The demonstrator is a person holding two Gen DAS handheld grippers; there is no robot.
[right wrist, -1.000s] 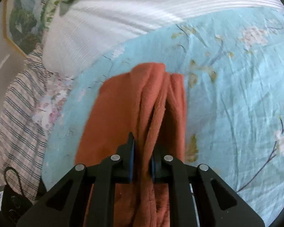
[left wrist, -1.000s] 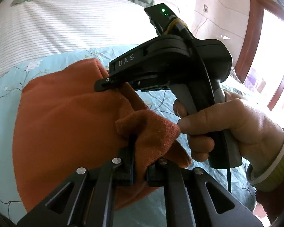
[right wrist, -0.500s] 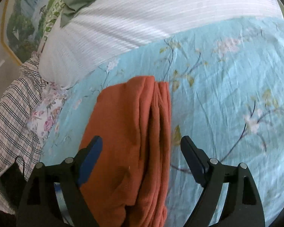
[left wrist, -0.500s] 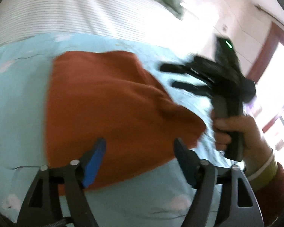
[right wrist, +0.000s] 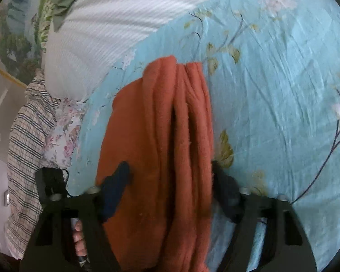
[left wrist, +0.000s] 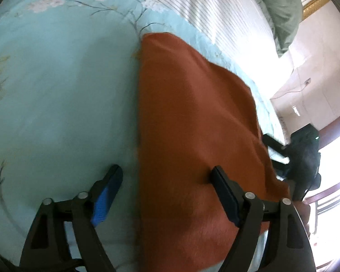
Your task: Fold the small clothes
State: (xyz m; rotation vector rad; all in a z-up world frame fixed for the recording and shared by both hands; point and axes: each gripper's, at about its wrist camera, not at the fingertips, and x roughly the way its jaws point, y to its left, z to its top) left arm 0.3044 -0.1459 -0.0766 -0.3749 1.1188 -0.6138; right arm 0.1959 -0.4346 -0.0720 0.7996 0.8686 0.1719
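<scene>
Both grippers, left (left wrist: 166,182) just spread, right (right wrist: 170,181) just narrowing, straddle the unpinched orange garment (left wrist: 192,124) on the floral sheet (left wrist: 56,79), striped pillow (right wrist: 115,22) beyond

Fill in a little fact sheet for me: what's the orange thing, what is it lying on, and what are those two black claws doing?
item: orange knit garment, folded lengthwise, layered edges showing
surface: light blue floral bedspread
beyond it: white striped bedding
left hand-held gripper: open, jaws just opened, astride the garment's long edge, one finger over the bedspread, one over the cloth
right hand-held gripper: jaws have just been closing, astride the folded layers; whether the pads press yet is unclear
</scene>
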